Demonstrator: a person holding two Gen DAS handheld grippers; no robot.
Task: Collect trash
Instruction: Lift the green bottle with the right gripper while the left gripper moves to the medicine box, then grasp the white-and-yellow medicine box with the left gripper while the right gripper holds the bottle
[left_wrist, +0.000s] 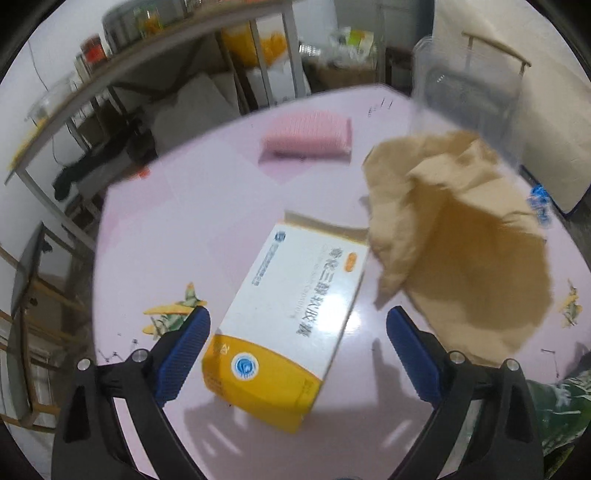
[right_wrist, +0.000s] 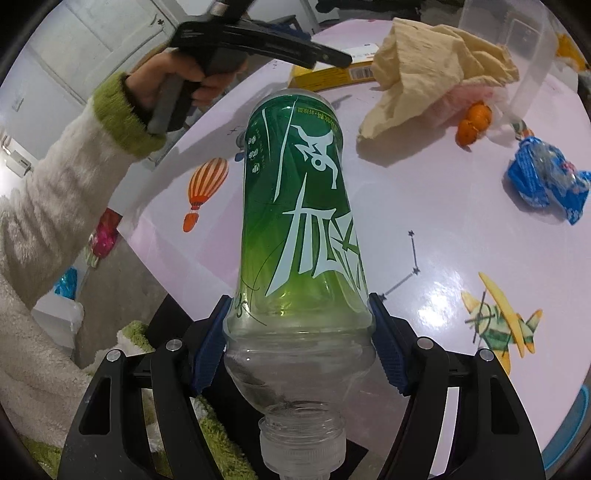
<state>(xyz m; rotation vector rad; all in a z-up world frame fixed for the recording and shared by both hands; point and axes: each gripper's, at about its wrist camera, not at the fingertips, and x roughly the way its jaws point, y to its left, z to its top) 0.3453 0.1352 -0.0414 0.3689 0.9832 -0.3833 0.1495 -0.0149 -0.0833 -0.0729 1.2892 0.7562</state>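
A white and yellow medicine box (left_wrist: 291, 314) lies flat on the pink table (left_wrist: 177, 229). My left gripper (left_wrist: 297, 317) hovers over it, open, its blue pads either side of the box's near end; the left pad is close to a corner, the right pad stands apart. A crumpled brown paper (left_wrist: 461, 229) lies just right of the box. My right gripper (right_wrist: 299, 299) is shut on a clear plastic bottle with a green label (right_wrist: 299, 221), open neck towards the camera. A blue wrapper (right_wrist: 543, 177) and orange peel (right_wrist: 474, 122) lie further right on the table.
A clear plastic container (left_wrist: 465, 96) stands behind the brown paper, and a pink ribbed pad (left_wrist: 306, 138) lies at the back. The person's hand (right_wrist: 177, 88) with a fluffy green cuff holds the left gripper near the table's left edge. Shelves with jars (left_wrist: 122, 33) stand beyond.
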